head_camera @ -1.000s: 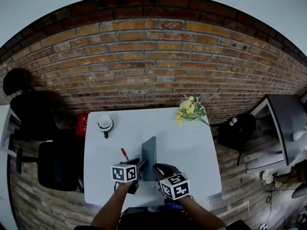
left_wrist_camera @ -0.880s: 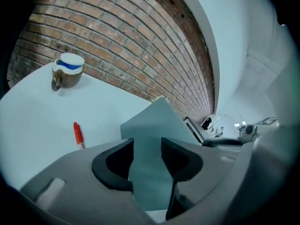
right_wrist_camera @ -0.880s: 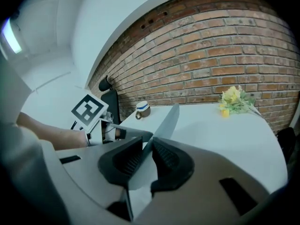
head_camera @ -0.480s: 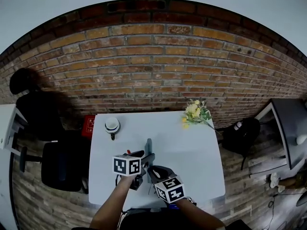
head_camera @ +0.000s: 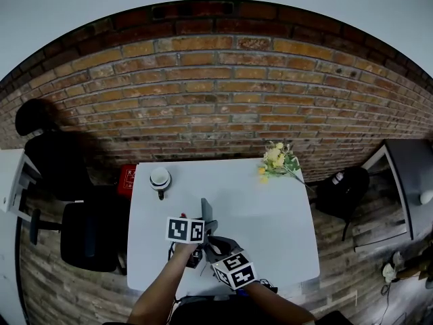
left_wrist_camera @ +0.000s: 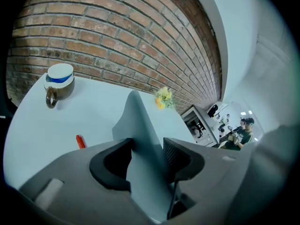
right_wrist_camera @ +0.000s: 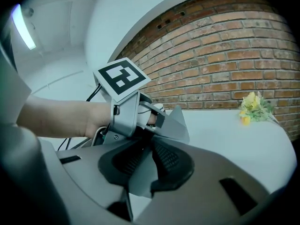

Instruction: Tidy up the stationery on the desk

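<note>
Low centre of the head view, over the white rectangular desk [head_camera: 284, 235]: thin grey-blue stiff sheet [head_camera: 207, 212], held edge-up and tilted. Clamped at its near end in the right gripper [right_wrist_camera: 152, 161], jaws narrow, ribbed pads pressing both faces. Just left of that, the left gripper [left_wrist_camera: 147, 156], jaws just opened wide, sheet running between them with no squeeze. Left of the sheet, flat on the desk, a small red pen [left_wrist_camera: 80, 141]. Upper left on the desk, a brown mug with white-and-blue lid [left_wrist_camera: 59, 82]; at its far right corner, a bunch of yellow flowers [left_wrist_camera: 163, 97].
</note>
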A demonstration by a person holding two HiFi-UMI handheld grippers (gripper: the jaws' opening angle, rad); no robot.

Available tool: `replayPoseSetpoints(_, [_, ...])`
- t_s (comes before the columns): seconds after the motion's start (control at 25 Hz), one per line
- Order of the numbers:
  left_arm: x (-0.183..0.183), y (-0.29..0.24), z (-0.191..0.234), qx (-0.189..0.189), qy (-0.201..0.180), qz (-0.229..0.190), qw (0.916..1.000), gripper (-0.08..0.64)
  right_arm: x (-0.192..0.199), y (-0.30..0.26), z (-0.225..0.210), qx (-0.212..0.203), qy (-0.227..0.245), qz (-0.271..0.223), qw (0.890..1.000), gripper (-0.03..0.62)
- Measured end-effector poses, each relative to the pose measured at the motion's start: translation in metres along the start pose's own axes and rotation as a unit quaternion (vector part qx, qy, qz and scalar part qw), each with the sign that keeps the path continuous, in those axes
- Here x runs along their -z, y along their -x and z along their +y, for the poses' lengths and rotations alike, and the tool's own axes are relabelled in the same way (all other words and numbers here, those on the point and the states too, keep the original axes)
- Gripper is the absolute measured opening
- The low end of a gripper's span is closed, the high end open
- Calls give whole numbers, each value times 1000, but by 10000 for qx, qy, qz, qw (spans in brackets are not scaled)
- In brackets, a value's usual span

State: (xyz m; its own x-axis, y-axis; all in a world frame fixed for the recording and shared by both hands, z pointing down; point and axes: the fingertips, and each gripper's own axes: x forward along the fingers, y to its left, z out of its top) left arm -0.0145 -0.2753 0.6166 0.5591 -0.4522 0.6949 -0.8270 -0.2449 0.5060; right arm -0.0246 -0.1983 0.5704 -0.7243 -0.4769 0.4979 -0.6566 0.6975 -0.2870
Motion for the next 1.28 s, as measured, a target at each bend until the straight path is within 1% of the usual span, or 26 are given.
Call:
replayPoseSetpoints(0.12, [0,3,2,-9,182,-56,9998,189,0,3,-3,-16,-14,-1,10000,76])
replayPoseSetpoints(0.16, [0,4,4,-13,248,-83,9997,166,0,5,-7,38,-47,-15,10000,64])
replayPoseSetpoints(0.24, [0,7,8,-22,358,-133,9993,130,2,10,-19,187,-185,-66,9996,61])
replayPoseSetpoints(0.4, [0,14,20,-75,635,-203,9977,86,5,21,-46,457,-447,-130,9979,54])
replayPoseSetpoints(0.44, [0,16,22,-31,750,-230,9969,82,5,24,-52,514,-489,-144,9974,52])
replayPoseSetpoints(0.52, [-1,17,21,176,990,-336,9944,74,6,31,-64,634,-571,-183,9962,51])
replayPoseSetpoints(0.64, [-6,16,14,585,1366,-566,9873,72,7,41,-84,829,-726,-239,9936,48])
replayPoseSetpoints(0.76, [-8,6,4,1021,1698,-757,9772,72,11,53,-102,1022,-849,-260,9908,44])
replayPoseSetpoints(0.92, [-7,-18,-9,1596,2209,-944,9575,72,16,67,-125,1258,-955,-251,9871,41])
replayPoseSetpoints(1.0, [-6,-31,-14,1834,2406,-993,9480,72,18,73,-136,1371,-996,-243,9852,41])
replayPoseSetpoints(1.08, [-5,-44,-16,1991,2524,-1029,9413,72,20,78,-146,1474,-1019,-217,9836,41])
replayPoseSetpoints(1.12, [-4,-49,-16,2023,2563,-1050,9393,73,22,81,-150,1517,-1035,-194,9828,41])
replayPoseSetpoints(1.2, [-3,-54,-12,2029,2621,-1094,9371,72,25,84,-158,1582,-1083,-155,9813,40])
replayPoseSetpoints(1.28, [-2,-57,-5,1977,2632,-1093,9379,73,28,84,-164,1629,-1138,-128,9800,40])
